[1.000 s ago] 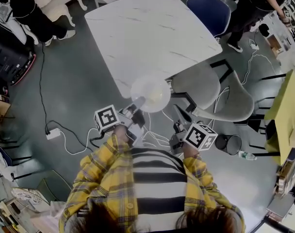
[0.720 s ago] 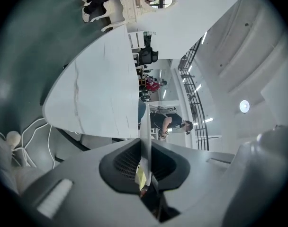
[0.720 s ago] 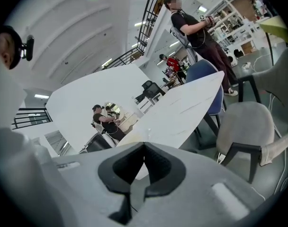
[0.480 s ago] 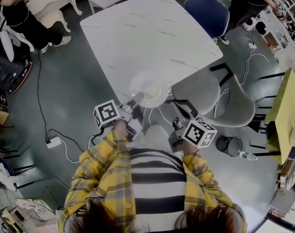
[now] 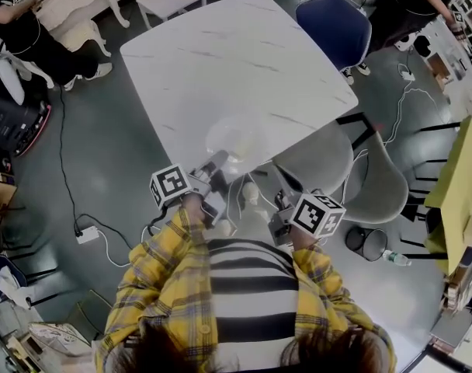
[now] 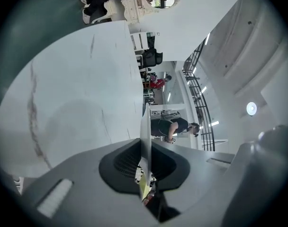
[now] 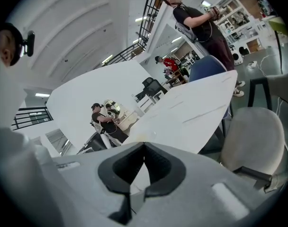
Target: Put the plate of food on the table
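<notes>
Your left gripper (image 5: 216,162) is clenched on the rim of the plate (image 5: 236,141). In the left gripper view the plate (image 6: 145,126) stands edge-on, pinched right between the two dark pads. From the head view the plate hangs over the near edge of the white marble table (image 5: 220,61), held level out in front of you, with a pale heap of food (image 5: 242,143) on it; whether it touches the tabletop can't be told. Your right gripper (image 5: 280,199) sits beside you, apart from the plate, its jaws (image 7: 144,144) pressed together on nothing. It points across the table toward the blue chair (image 5: 334,26). A grey chair (image 5: 317,158) stands just right of the plate, tucked at the table's edge.
</notes>
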`<state>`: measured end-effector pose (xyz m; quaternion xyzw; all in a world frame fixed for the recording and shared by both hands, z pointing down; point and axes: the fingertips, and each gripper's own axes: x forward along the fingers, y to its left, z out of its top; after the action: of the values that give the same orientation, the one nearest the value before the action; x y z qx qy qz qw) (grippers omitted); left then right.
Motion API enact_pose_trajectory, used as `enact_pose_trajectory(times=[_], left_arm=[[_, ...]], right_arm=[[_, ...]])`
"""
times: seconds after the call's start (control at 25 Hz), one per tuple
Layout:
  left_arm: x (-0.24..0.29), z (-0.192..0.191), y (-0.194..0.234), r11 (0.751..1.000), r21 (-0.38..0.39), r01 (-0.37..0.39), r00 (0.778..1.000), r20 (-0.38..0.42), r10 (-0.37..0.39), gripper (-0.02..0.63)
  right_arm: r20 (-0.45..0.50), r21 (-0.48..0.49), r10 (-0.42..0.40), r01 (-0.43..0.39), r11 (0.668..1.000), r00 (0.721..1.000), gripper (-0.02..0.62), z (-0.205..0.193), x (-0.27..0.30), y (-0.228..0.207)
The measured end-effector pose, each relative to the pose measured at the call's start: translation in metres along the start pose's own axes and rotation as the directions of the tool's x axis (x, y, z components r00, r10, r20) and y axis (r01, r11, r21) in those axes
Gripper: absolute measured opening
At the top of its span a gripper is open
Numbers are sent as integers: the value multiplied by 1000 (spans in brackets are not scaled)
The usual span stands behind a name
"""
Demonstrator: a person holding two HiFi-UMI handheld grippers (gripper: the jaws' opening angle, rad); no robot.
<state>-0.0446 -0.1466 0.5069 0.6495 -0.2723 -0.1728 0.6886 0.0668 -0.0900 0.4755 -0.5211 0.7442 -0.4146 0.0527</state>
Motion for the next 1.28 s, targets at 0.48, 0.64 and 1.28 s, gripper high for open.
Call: enact_pose_trajectory(times=[0.48, 0.64, 1.28], left_arm=[[80, 38, 1, 999, -25, -23, 998, 51, 24, 9], [99, 46, 4, 999, -34, -40, 997, 66, 42, 9], [154, 80, 25, 993, -66, -99, 987, 119, 106, 9]], right_arm=[[-47, -12, 24, -24, 1000, 999, -3, 69, 44, -39], [-61, -5, 33, -33, 999, 998, -3, 83, 55, -48], [-136, 22, 53, -51, 998, 989, -3, 112, 92, -79]])
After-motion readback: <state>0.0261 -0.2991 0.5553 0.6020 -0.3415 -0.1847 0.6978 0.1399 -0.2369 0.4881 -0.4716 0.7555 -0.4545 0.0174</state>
